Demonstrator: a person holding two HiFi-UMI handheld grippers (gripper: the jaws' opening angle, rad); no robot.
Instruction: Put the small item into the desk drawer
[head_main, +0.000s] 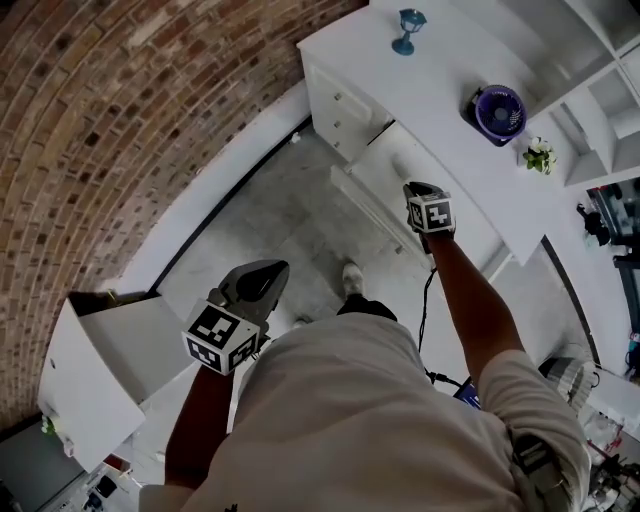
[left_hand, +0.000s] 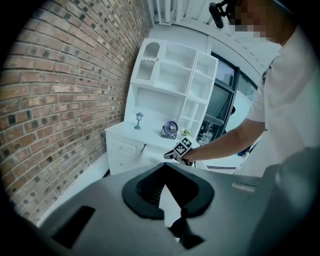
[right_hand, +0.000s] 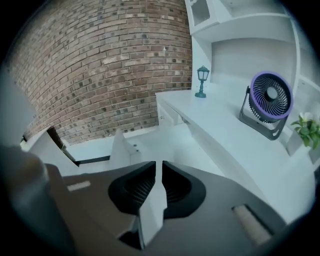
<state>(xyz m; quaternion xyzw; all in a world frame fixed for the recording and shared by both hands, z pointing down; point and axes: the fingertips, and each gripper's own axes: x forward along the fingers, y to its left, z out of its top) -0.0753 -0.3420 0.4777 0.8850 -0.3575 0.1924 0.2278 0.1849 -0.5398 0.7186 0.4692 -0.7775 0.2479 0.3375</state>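
Observation:
The white desk (head_main: 450, 70) has a drawer (head_main: 385, 185) pulled out toward me. My right gripper (head_main: 415, 188) hangs just over the drawer's right part. In the right gripper view its jaws (right_hand: 159, 167) stand a narrow slit apart, nothing is between them, and the white drawer (right_hand: 160, 142) lies beyond them. No small item shows in any view. My left gripper (head_main: 262, 275) is held low near my body, away from the desk. Its jaws (left_hand: 162, 170) meet at the tips and are empty. The right gripper (left_hand: 181, 150) also shows far off in the left gripper view.
On the desk stand a purple fan (head_main: 499, 112), a small teal lantern (head_main: 408, 30) and a little potted plant (head_main: 540, 155). White shelves rise behind it. A brick wall (head_main: 120, 120) runs along the left, and an open white box (head_main: 100, 370) sits at the lower left.

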